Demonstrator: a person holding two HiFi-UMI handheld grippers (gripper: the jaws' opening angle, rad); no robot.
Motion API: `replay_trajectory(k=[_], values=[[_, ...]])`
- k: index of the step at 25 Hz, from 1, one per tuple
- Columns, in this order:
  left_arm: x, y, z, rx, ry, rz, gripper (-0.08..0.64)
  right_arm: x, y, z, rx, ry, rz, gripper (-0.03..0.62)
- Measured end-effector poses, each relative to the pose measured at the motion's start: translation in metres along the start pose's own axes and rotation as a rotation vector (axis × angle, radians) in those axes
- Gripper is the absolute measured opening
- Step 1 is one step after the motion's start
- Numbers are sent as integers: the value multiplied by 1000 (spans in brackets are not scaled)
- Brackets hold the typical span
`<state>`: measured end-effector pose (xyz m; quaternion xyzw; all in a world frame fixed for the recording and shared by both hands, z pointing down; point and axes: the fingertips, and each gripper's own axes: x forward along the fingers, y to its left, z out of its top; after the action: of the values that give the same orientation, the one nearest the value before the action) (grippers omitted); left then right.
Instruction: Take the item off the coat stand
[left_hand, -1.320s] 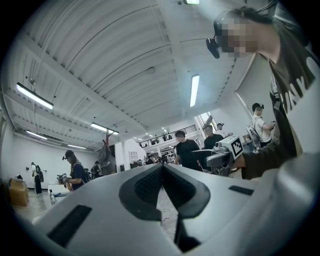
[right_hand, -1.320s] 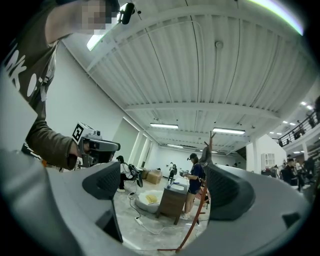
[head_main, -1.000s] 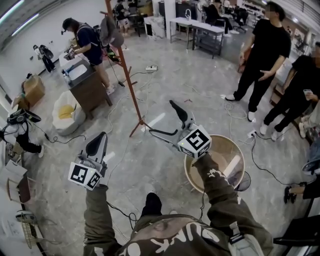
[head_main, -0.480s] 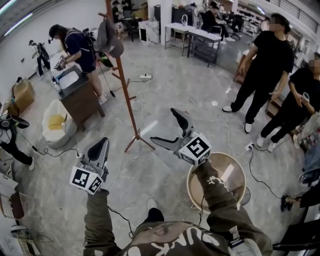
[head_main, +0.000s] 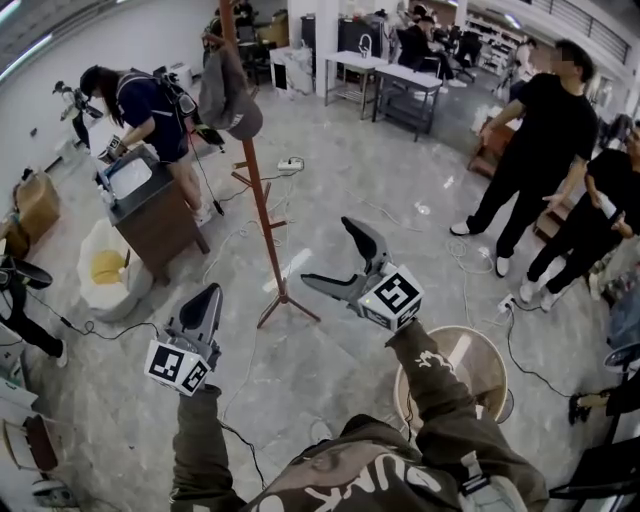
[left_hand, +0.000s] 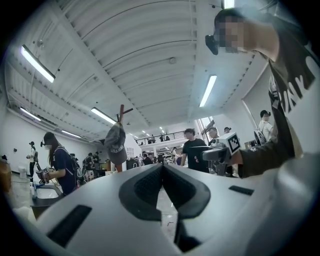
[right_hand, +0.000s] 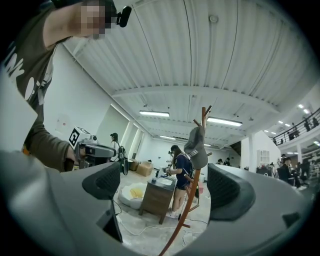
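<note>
A grey cap (head_main: 228, 95) hangs high on a reddish wooden coat stand (head_main: 263, 215) that rises from the floor ahead of me. The cap (right_hand: 196, 146) also shows between the right gripper's jaws, still at a distance. My right gripper (head_main: 330, 255) is held up with its jaws wide open and empty, to the right of the stand's pole. My left gripper (head_main: 207, 301) is lower and to the left of the stand's base, its jaws closed together with nothing in them. In the left gripper view the cap (left_hand: 116, 145) hangs left of the shut jaws.
A person bends over a brown cabinet (head_main: 155, 215) left of the stand, beside a white bag (head_main: 110, 270). A round wicker basket (head_main: 455, 375) sits on the floor at my right. Two people in black (head_main: 525, 140) stand at the far right. Cables (head_main: 470, 255) trail across the floor.
The view has advanced and tilted up: the coat stand and cap are closer and more in view. The basket has slid right and down. Both grippers kept their poses.
</note>
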<state>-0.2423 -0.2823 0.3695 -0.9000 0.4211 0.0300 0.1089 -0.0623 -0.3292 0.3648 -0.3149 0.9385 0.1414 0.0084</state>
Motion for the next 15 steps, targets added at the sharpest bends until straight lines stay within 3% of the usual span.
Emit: replay_trajectory(k=[6,15], values=[[21,41,-8,11,1,15,3,42,-31,-6,-6,-10,3,529],[88,114,-36,39,11,70,3,120,-115,-35,20,-57,28,529]])
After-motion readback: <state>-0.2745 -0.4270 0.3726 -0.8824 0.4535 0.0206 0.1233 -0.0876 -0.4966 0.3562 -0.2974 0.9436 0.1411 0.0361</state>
